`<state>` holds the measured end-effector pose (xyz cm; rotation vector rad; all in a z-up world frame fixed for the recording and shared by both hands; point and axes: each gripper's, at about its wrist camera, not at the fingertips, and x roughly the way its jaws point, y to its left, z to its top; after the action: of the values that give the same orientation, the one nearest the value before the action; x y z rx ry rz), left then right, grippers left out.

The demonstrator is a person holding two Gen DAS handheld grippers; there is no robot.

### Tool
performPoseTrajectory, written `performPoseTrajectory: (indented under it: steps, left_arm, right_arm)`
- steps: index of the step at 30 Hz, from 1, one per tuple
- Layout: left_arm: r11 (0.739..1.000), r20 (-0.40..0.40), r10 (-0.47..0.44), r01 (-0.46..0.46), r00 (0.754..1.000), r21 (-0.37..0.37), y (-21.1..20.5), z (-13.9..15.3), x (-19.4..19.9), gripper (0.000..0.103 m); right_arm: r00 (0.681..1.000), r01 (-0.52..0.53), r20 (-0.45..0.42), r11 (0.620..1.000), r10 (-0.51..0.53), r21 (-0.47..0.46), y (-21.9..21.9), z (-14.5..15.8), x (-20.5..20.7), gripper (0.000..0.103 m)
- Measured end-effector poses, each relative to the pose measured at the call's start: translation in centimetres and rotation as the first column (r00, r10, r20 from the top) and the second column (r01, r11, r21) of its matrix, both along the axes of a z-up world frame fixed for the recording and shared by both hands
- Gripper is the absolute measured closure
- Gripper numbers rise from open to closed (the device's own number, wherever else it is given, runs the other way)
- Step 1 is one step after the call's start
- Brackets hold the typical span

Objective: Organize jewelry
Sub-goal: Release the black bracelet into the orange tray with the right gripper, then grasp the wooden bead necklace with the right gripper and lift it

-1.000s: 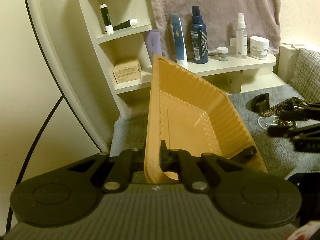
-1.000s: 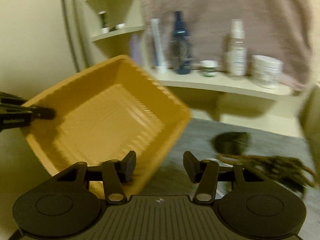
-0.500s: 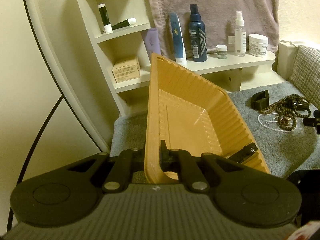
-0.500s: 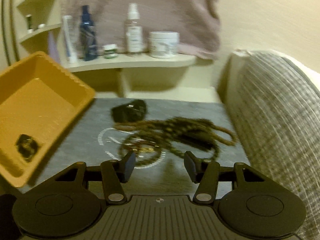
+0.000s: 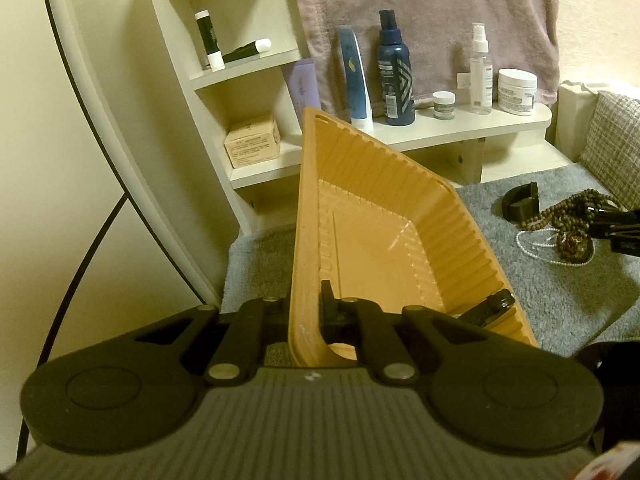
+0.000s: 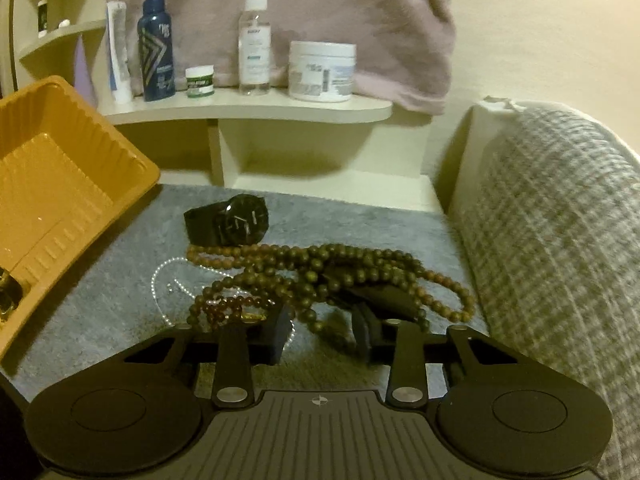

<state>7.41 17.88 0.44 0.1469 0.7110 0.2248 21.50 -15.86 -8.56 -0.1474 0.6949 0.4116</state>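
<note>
My left gripper point(image 5: 306, 316) is shut on the near wall of an orange ribbed tray point(image 5: 400, 208) and holds it tilted above the grey mat. A small black item point(image 5: 488, 307) lies in the tray's low corner. In the right wrist view the tray point(image 6: 60, 168) is at the left. My right gripper point(image 6: 322, 330) is open, its fingers on either side of a tangle of brown bead necklaces point(image 6: 320, 272). A black watch point(image 6: 228, 224) and a thin silver chain point(image 6: 160, 284) lie beside the beads. The right gripper's fingertips point(image 5: 616, 226) show at the left view's right edge.
A cream shelf point(image 6: 248, 106) behind carries bottles, a spray bottle and jars. A taller shelf unit point(image 5: 240, 80) stands at the back left. A woven checked cushion point(image 6: 560, 240) bounds the mat on the right. A pink towel point(image 5: 420, 20) hangs on the wall.
My right gripper has swung right from the tray and come down over the beads, which now lie between its fingers. My left gripper keeps holding the tilted tray still.
</note>
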Motion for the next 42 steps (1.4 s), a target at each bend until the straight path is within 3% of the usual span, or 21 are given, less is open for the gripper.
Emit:
performPoseTrajectory:
  steps: [5, 8, 14, 20, 29, 42]
  left_arm:
    - [1.0, 0.0, 0.0, 0.0, 1.0, 0.0, 0.0, 0.0, 0.0, 0.097]
    - [1.0, 0.0, 0.0, 0.0, 1.0, -0.001, 0.0, 0.0, 0.0, 0.097]
    - [1.0, 0.003, -0.001, 0.001, 1.0, -0.002, 0.0, 0.0, 0.0, 0.097]
    - [1.0, 0.003, -0.002, 0.002, 1.0, -0.003, 0.1, -0.1, 0.0, 0.097]
    - [1.0, 0.01, -0.006, 0.006, 1.0, -0.007, 0.1, -0.1, -0.1, 0.097]
    - [1.0, 0.014, -0.008, 0.008, 1.0, -0.007, 0.1, -0.1, -0.2, 0.097]
  right_arm:
    - [0.999, -0.03, -0.03, 1.0, 0.03, -0.007, 0.8, -0.5, 1.1, 0.081]
    - [0.998, -0.042, -0.037, 0.999, 0.042, 0.003, 0.9, -0.2, 0.9, 0.096]
    - [0.998, -0.061, 0.01, 0.998, 0.061, 0.0, 0.4, 2.0, -0.4, 0.096]
    - [0.985, -0.097, 0.14, 0.994, 0.104, -0.052, -0.6, 7.1, -1.5, 0.096]
    - [0.934, -0.121, 0.321, 0.984, 0.157, -0.13, -2.4, 15.5, -1.8, 0.096]
    - [0.86, -0.161, 0.45, 0.965, 0.241, -0.208, -2.6, 22.8, -2.6, 0.097]
